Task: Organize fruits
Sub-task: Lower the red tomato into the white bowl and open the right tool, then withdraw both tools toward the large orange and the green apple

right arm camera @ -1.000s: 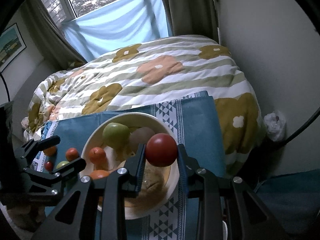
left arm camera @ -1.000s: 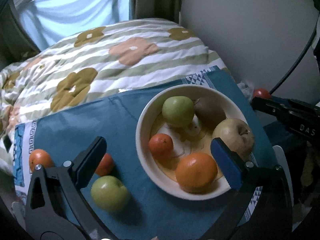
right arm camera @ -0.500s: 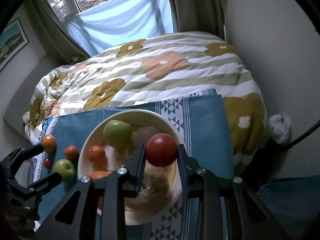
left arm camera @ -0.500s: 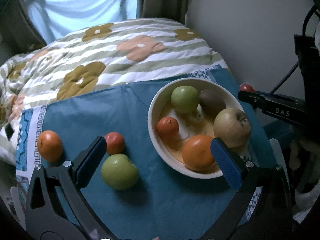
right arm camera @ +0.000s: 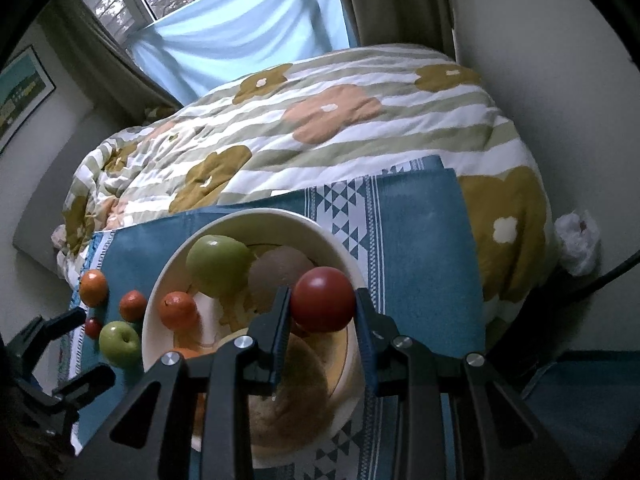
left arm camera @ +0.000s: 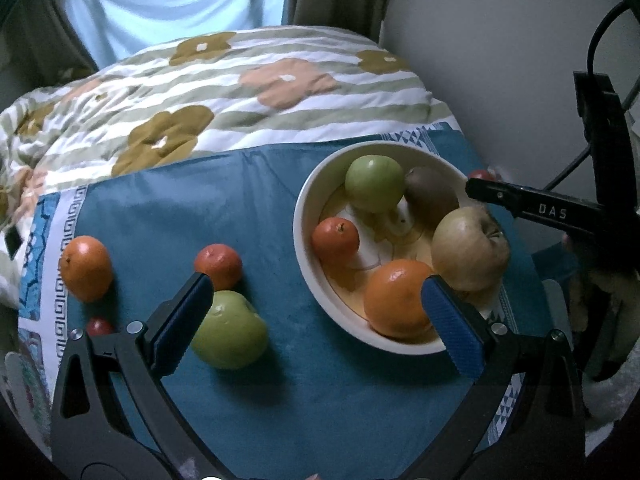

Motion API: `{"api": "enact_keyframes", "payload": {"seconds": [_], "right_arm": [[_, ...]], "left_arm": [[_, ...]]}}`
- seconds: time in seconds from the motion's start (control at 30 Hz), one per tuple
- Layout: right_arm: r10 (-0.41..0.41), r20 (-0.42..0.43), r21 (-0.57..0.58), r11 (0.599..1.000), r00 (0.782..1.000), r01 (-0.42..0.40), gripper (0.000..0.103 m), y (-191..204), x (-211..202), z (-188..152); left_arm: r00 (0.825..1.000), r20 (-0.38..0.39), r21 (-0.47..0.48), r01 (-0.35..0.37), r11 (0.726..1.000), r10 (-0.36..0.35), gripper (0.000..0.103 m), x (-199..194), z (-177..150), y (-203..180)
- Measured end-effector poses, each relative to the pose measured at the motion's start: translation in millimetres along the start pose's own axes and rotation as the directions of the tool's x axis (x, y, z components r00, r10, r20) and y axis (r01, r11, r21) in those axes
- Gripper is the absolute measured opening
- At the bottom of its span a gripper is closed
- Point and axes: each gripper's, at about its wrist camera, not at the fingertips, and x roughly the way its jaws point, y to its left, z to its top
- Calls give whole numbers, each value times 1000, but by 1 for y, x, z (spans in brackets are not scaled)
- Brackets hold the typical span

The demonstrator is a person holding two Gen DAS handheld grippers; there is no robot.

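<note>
Over bowl (right arm camera: 352,264) rim: right claw (right arm camera: 322,300) clamps red fruit (right arm camera: 323,299); left claw (left arm camera: 316,304) wide.

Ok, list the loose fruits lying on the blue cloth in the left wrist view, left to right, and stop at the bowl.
Orange → small red fruit → tangerine → green apple → bowl.
</note>
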Motion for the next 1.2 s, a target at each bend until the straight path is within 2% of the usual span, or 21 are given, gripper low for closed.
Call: {"api": "enact_keyframes", "payload": {"seconds": [0.03,0.07,0.13,0.37,0.57,0.6,0.63,0.83,0.93,1.1,1.2], "right_arm": [[11,0,4,1000,1000,-11,45,-1,0,0],[20,4,10,1000,1000,-20,66,-1,0,-1],[39,18,17,999,999,-40,84,-1,-4,-2],[-2,35,-42,999,999,3,85,14,-15,-3],[-4,58,-63,998,998,7,86,26,-32,-4],[1,63,-73,997,998,4,89,29,-36,-5],[3,67,-81,997,998,2,103,31,-39,-5],[22,86,-145,989,996,-9,103,58,-63,-10],[46,69,-157,987,997,-35,103,75,-67,-14],[30,45,-176,984,999,-21,103,101,-67,-21],[26,42,-194,981,999,-18,103,123,-71,-28]], "left_arm": [[1000,0,-3,1,1000,-1,103,0,0,0],[1000,-1,-4,2,1000,-2,103,0,-1,0],[1000,-1,-9,0,1000,0,103,-1,-2,0],[1000,18,-21,-6,1000,7,103,-11,-1,6],[998,59,-32,-34,999,36,103,-35,-1,10],[997,65,-34,-37,999,39,103,-39,0,13],[996,73,-41,-44,998,47,103,-47,-2,15],[988,106,-76,-101,992,109,103,-87,-13,35],[982,121,-99,-135,986,147,103,-105,-19,52],[971,130,-135,-185,973,202,103,-130,-32,84],[972,126,-143,-180,973,198,103,-137,-37,104]]}}
